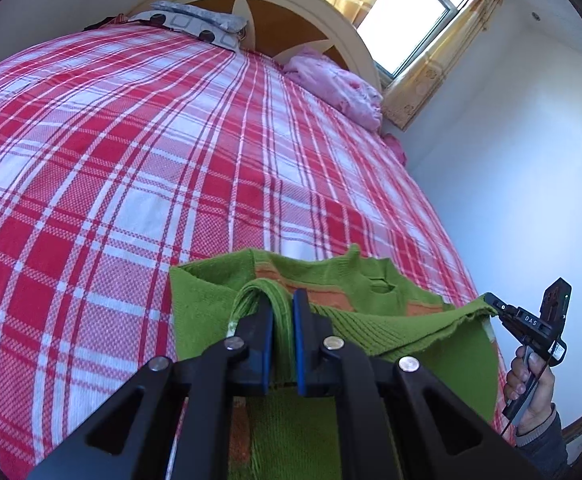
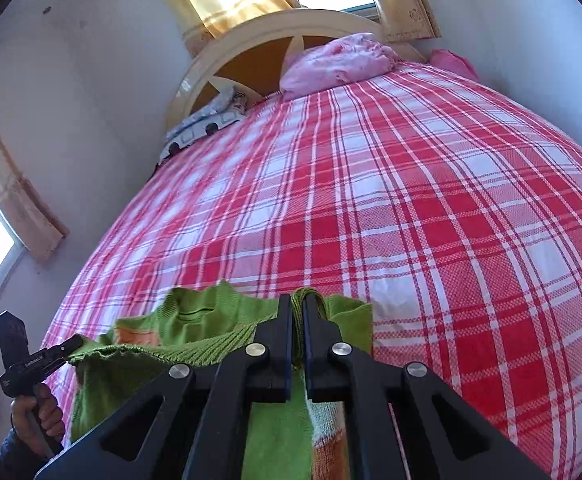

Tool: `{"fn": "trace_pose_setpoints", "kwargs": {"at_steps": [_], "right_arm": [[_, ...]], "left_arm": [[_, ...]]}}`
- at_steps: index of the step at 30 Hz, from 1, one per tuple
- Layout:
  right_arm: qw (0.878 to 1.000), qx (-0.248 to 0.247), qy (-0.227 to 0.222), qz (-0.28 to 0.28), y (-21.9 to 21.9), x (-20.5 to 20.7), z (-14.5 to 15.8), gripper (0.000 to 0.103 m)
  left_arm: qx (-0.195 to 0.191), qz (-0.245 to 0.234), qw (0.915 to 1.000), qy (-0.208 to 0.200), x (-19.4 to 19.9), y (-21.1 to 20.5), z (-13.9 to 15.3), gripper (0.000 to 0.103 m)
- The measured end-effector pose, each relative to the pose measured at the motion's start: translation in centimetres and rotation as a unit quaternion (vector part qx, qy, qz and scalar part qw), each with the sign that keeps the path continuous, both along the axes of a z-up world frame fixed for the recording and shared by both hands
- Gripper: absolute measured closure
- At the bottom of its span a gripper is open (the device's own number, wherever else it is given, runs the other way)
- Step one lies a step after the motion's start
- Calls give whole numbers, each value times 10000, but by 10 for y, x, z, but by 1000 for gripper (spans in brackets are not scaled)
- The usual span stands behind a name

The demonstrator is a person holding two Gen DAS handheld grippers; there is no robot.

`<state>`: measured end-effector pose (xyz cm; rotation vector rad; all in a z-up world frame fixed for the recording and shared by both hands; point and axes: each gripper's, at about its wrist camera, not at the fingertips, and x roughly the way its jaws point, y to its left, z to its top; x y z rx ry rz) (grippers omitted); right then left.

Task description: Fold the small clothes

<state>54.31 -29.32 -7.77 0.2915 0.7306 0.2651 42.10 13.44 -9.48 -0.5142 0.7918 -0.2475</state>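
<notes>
Green knit sweater (image 1: 371, 320) hangs unfolded at lower frame; left claw (image 1: 282, 316) and right claw (image 2: 298, 320) each pinch an edge above plaid bed (image 1: 131, 160). Folding barely begun.

Bright window (image 1: 407, 12) glare, fisheye-warped edges.

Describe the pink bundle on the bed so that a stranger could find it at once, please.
Start at the big bed with the red and white checked cover and follow it up to the cream arched headboard under the window. The pink bundle is crumpled cloth lying there. Its neighbour, the grey patterned pillow, lies flat and pale; only the bundle is pink and wrinkled.
</notes>
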Motion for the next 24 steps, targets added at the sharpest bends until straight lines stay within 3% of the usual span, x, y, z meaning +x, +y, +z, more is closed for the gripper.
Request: {"fn": "trace_pose_setpoints", "kwargs": {"at_steps": [6,7,8,9,10,11,13,18,21,24], "right_arm": [[9987,-342,310,-211,4,31,-26,98],[9973,-487,496,-249,6,36,-34,91],[9948,-691,661,-360,7,38,-40,69],[9932,-813,728,-414,8,37,-44,55],[9934,-823,701,-389,8,33,-45,39],[9943,-788,628,-334,8,28,-45,37],[9940,-908,507,-333,7,16,-40,37],[9952,-944,192,-179,11,-16,-23,37],[9944,-1039,119,153,24,-38,-22,37],[9891,-1422,211,313,33,-58,-33,37]], "left_arm": [[327,101,9993,146,19,-10,-9,85],[347,111,9991,203,19,-11,-10,79],[336,103,9992,214,17,-11,-10,73],[325,102,9992,190,13,-11,-10,68],[384,159,9990,160,6,-11,-8,56],[472,226,9986,101,-1,-12,-6,44],[647,286,9975,12,-12,-14,-5,39],[897,305,9952,234,-37,-24,-20,39],[849,380,9952,293,-55,-23,-26,39],[868,329,9955,183,-68,-24,-22,50]]}}
